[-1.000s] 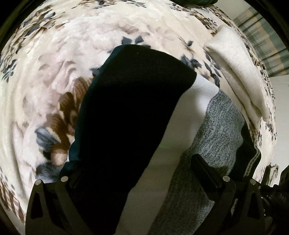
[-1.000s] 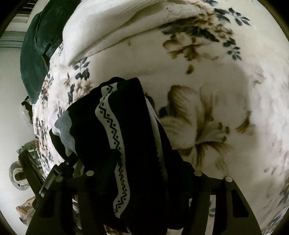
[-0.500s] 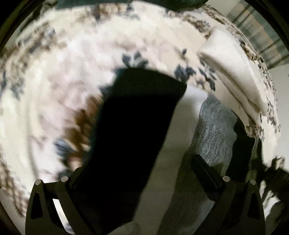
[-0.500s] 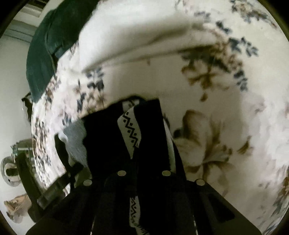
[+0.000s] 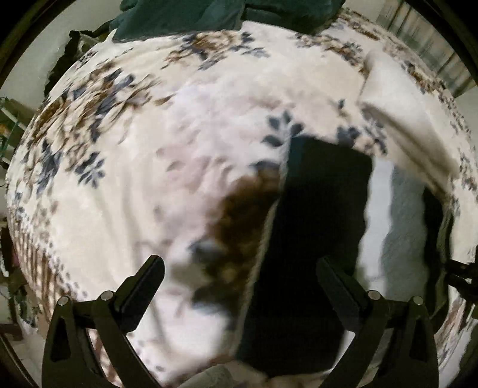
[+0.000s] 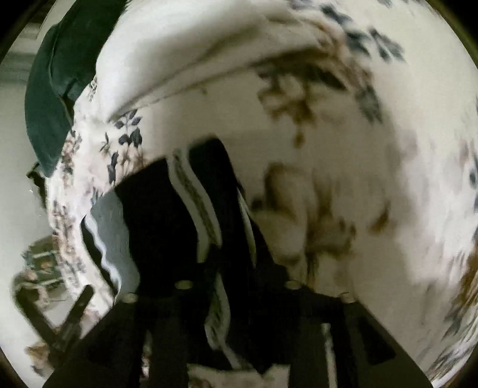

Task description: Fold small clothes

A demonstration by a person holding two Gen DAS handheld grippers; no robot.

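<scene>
Pretty blurry in both views. Left gripper (image 5: 239,277) spread wide open, nothing pinched between the fingers (image 5: 140,286), just hovering over the floral blanket (image 5: 143,185). Striped garment (image 5: 322,226) lying on that blanket off toward the right finger: black band running under and past that finger, then a white band and a grey one further right. Mostly outside the gap between the fingers, only the black edge poking in beside the right one. Can't tell if the finger actually touches the cloth.

Right gripper (image 6: 236,301) clamped shut on the same striped garment (image 6: 167,215), with black fabric and a white patterned stripe bunched right between the closed fingers and hanging forward over the blanket (image 6: 343,155). Grey part and a wavy white trim drooping off to the left of it.

Folded cream cloth (image 5: 397,119) sitting beyond the garment, near its far edge; same cream cloth (image 6: 185,59) up top in the right view. Dark green fabric (image 5: 209,15) at the far end of the blanket.
</scene>
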